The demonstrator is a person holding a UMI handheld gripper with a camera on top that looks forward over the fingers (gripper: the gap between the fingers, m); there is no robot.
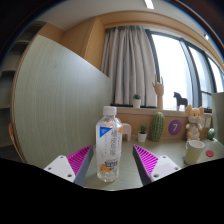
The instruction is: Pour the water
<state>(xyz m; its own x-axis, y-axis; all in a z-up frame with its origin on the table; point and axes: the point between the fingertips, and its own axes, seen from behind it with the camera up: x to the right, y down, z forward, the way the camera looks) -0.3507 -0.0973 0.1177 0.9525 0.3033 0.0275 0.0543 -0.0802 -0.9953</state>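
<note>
A clear plastic water bottle [108, 148] with a white cap and a white label stands upright on the pale table [128, 176]. It stands between my two fingers, whose pink pads [78, 160] show at either side, with a gap at each side. My gripper [112, 168] is open around the bottle and does not touch it. The bottle's base rests on the table just ahead of the finger roots.
Beyond the bottle stand a small potted plant [142, 133], a green cactus [157, 125], a purple round object [175, 128], a plush toy [194, 124] and a cup [195, 151] to the right. A wall panel [55, 100] rises at left; a curtained window [128, 65] is behind.
</note>
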